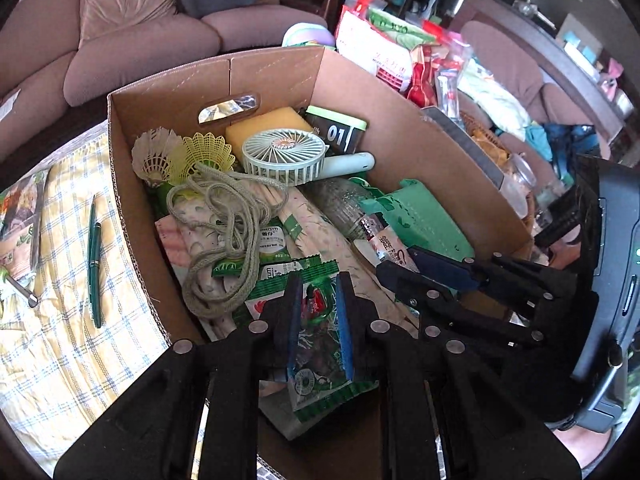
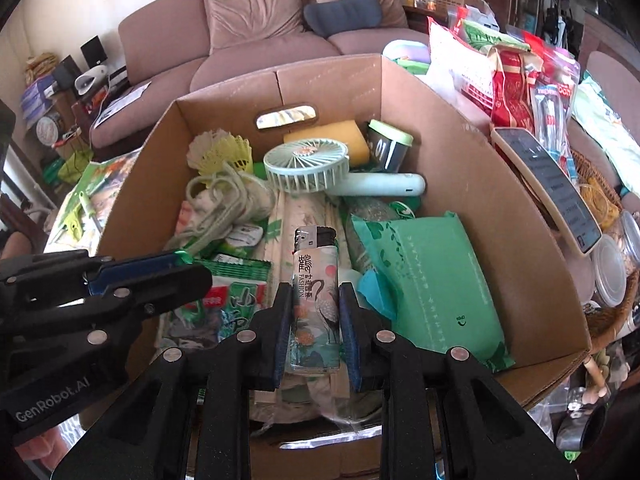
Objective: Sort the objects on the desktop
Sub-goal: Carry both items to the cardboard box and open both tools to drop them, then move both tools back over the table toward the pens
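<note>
An open cardboard box [image 1: 280, 68] [image 2: 460, 128] holds several small items. Over its near end, my left gripper [image 1: 319, 280] is shut on a green snack packet [image 1: 320, 344], which hangs between the blue pads. My right gripper [image 2: 315, 288] is shut on a lighter [image 2: 316, 272] printed with cranes, held upright over the box contents. In the left wrist view the right gripper [image 1: 396, 260] sits close on the right with the lighter [image 1: 384, 242] in it. In the right wrist view the left gripper [image 2: 196, 268] comes in from the left above the packet [image 2: 236, 304].
Inside the box lie a pale green hand fan [image 1: 284, 154], shuttlecocks [image 1: 180, 154], a coiled cord [image 1: 224, 240], a yellow sponge [image 2: 332, 136] and a green tissue pack [image 2: 432, 288]. A green pen [image 1: 95, 268] rests on checked cloth to the left. A phone [image 2: 552, 184] and snack bags [image 2: 512, 92] crowd the right.
</note>
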